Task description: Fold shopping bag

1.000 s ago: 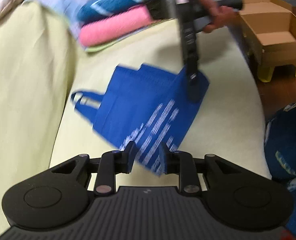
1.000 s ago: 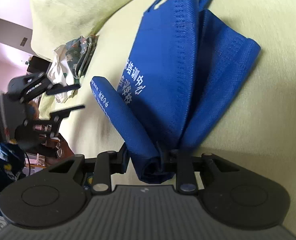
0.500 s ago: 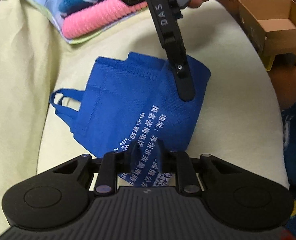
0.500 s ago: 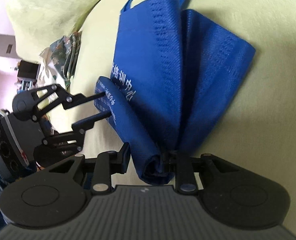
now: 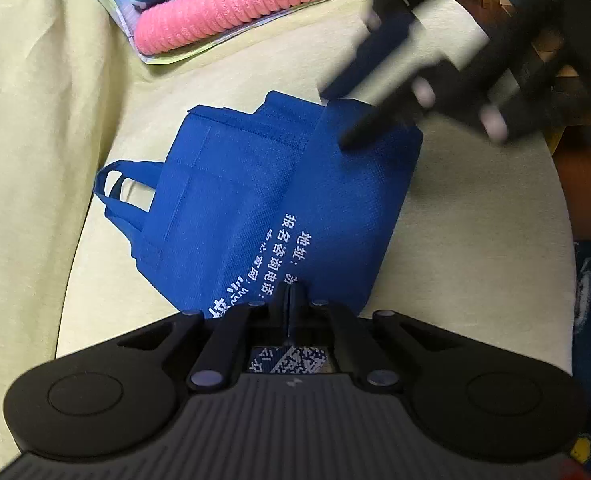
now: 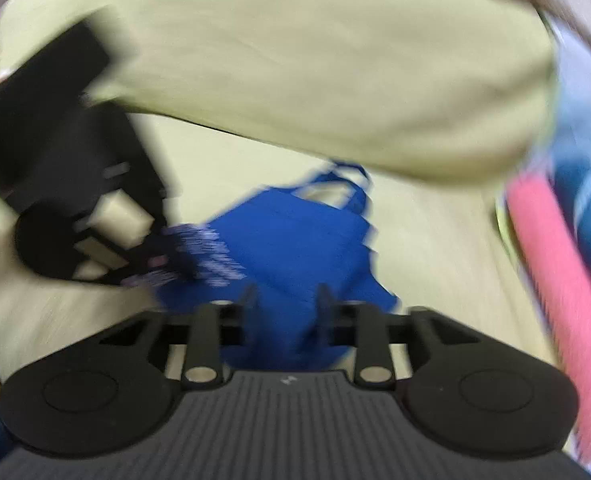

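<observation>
The blue shopping bag (image 5: 263, 196) lies partly folded at the centre of the frame on a pale yellow cushion (image 5: 475, 240), handles (image 5: 115, 188) pointing left. The left gripper (image 5: 291, 300), at lower centre, is pinched tight on the bag's printed near edge. In the blurred right wrist view, the right gripper (image 6: 285, 296) stands spread apart over the bag, gripping nothing. Pink and blue towels (image 5: 247, 4) sit at upper centre.
</observation>
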